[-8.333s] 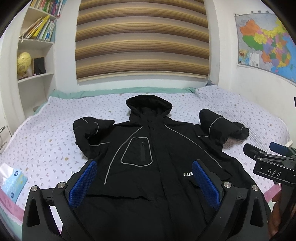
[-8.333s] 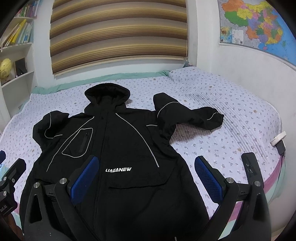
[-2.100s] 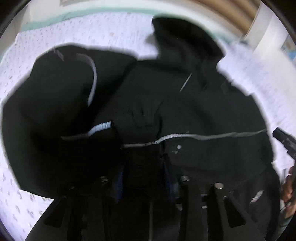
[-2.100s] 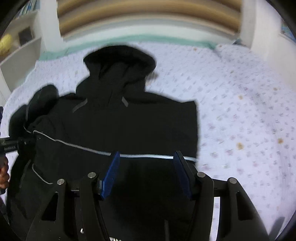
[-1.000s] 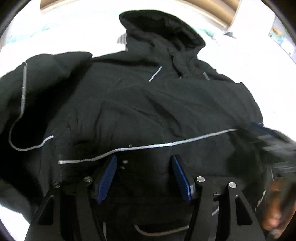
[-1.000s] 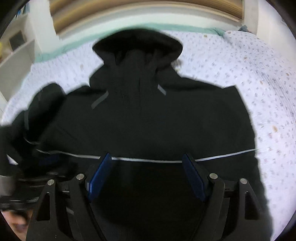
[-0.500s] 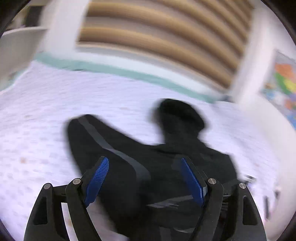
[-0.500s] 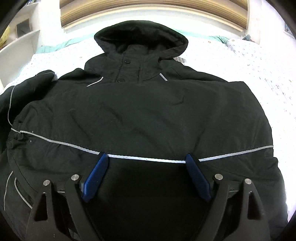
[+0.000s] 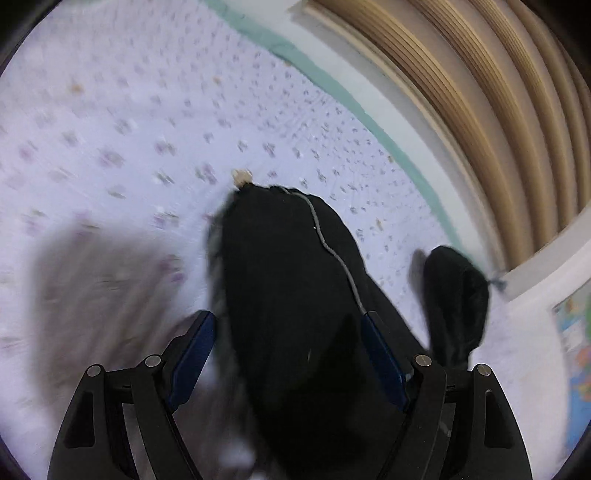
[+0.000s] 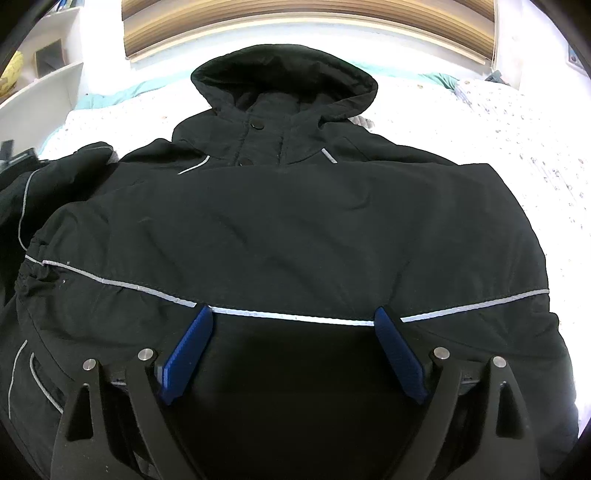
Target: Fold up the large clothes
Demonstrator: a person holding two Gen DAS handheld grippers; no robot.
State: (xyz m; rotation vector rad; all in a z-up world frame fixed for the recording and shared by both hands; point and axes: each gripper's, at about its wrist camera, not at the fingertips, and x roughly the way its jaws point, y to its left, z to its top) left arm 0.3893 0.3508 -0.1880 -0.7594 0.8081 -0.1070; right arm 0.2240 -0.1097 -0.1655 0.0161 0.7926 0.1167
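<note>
A black hooded jacket (image 10: 295,229) with grey reflective piping lies on the bed, its right sleeve folded across the chest. My right gripper (image 10: 293,323) is open just above the folded sleeve, fingers apart, holding nothing. In the left wrist view the jacket's left sleeve (image 9: 288,280) stretches away over the sheet, its cuff at the far end, and the hood (image 9: 456,306) shows at the right. My left gripper (image 9: 288,328) is open and straddles the sleeve; its blue pads (image 9: 192,360) stand on either side of the fabric without pinching it.
The bed has a white flowered sheet (image 9: 122,122) with a teal edge (image 9: 332,85) along the far wall. A striped roller blind (image 10: 306,18) hangs behind. White shelves (image 10: 40,85) stand at the left. A map (image 9: 576,339) hangs on the right wall.
My left gripper has swung off the jacket body to the left sleeve and tilted down over it. My right gripper has let go of the folded right sleeve and stays open above it.
</note>
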